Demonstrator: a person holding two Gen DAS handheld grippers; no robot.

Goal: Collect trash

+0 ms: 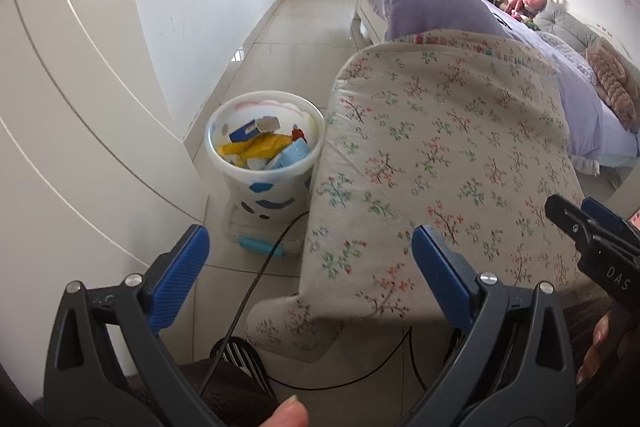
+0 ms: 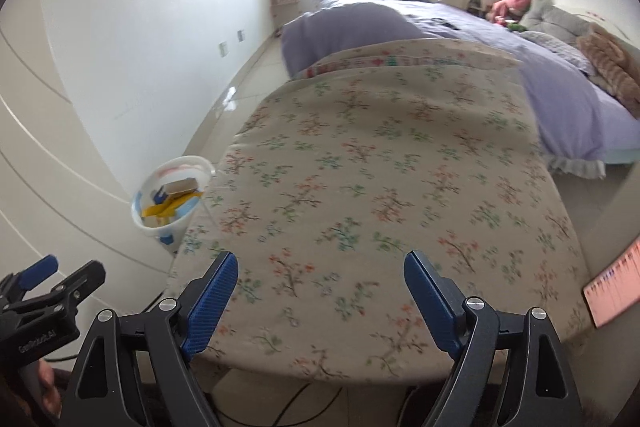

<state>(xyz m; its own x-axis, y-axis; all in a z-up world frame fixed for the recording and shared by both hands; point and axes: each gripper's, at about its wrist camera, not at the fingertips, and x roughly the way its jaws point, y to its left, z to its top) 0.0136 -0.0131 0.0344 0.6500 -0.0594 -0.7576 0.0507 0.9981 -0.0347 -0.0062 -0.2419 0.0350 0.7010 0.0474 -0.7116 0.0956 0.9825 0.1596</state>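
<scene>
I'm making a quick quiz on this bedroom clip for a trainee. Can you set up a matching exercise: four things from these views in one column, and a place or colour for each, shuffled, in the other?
Things:
1. trash bin
2. floral-covered board
3. duvet
4. pink plush toy

Place or colour:
A. lavender, spread over the bed
B. on the floor between the white wall and the board, with yellow and blue packaging inside
C. far end of the bed, near the shelves
D. beige with small flower sprigs, directly ahead of both grippers

Pairs: 1-B, 2-D, 3-A, 4-C
</scene>
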